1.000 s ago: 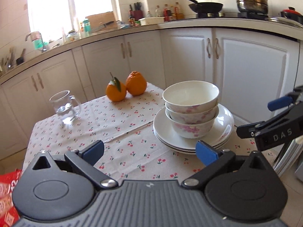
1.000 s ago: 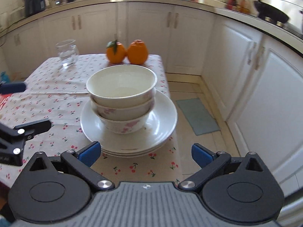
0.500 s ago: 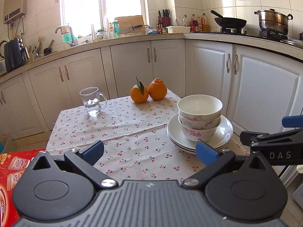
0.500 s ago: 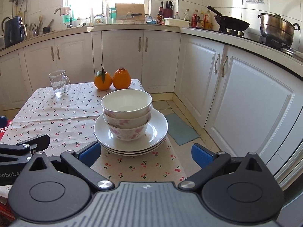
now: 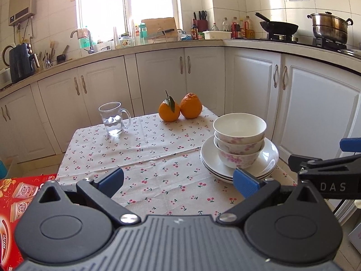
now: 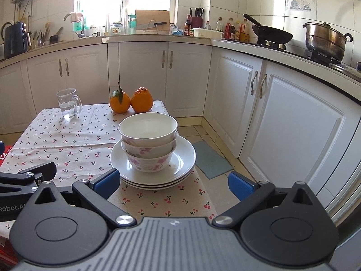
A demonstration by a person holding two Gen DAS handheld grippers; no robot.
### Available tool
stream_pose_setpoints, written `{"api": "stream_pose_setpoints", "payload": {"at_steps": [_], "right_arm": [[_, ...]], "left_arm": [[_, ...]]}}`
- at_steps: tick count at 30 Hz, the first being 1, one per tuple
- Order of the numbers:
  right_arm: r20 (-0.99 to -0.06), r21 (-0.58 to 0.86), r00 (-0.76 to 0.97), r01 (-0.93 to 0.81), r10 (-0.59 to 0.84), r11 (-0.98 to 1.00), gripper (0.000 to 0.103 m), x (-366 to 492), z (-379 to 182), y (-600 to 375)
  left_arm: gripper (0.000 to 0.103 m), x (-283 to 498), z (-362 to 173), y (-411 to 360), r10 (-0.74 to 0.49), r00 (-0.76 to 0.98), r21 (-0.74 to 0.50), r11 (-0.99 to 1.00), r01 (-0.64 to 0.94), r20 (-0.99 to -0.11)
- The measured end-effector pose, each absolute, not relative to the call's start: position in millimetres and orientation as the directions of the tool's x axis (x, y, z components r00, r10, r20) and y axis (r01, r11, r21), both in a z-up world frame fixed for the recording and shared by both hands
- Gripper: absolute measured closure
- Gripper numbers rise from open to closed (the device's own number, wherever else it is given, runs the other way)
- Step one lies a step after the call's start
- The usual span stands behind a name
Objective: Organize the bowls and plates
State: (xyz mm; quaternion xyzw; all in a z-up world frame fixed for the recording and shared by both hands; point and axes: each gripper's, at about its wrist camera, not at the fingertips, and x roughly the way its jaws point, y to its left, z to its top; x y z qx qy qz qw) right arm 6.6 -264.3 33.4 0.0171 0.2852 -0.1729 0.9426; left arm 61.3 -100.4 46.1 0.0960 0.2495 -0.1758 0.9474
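Both grippers have pulled back and tilted up since a second ago: the dish stack sits smaller and farther off in both views, and more of the kitchen wall and window shows. The dishes themselves haven't shifted on the table.

Left to right:
- Red printed box (image 5: 13, 201) at the far left, below table level.
- Left gripper (image 5: 178, 179): fingers spread wide, holding nothing, hovering over the near edge of the table (image 5: 144, 149), which has a cherry-print cloth.
- Glass mug (image 5: 112, 118) with some water, upright at the far left part of the table.
- Two oranges (image 5: 179, 110) touching each other at the far edge, one with a leaf.
- Bowls (image 5: 239, 142): three nested, upright, sitting in the middle of the plates (image 5: 268, 158). Three plates stacked, at the table's right edge near the front corner. In the right wrist view the same bowls (image 6: 147, 140) are centred on the plates (image 6: 182, 160).
- Right gripper (image 6: 172, 184): fingers also spread, empty, short of the plates, left fingertip just in front of the plate rim. It shows at the right edge of the left wrist view, beside the stack and clear of it.
- Small mat (image 6: 211, 161) on the floor right of the table.
- Wok (image 6: 270, 33) and steel pot (image 6: 325, 39) on the stove, far right counter.
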Motion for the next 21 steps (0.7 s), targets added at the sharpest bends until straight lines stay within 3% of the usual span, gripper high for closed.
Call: {"api": "stream_pose_setpoints", "payload": {"at_steps": [21], "right_arm": [[-0.532, -0.079, 0.780, 0.341, -0.329, 0.937, 0.000, 4.4, 36.4, -261.4]], "left_arm": [[0.001, 61.9, 46.7, -98.3, -0.279, 0.817, 0.090, 0.924, 0.372, -0.504]]}}
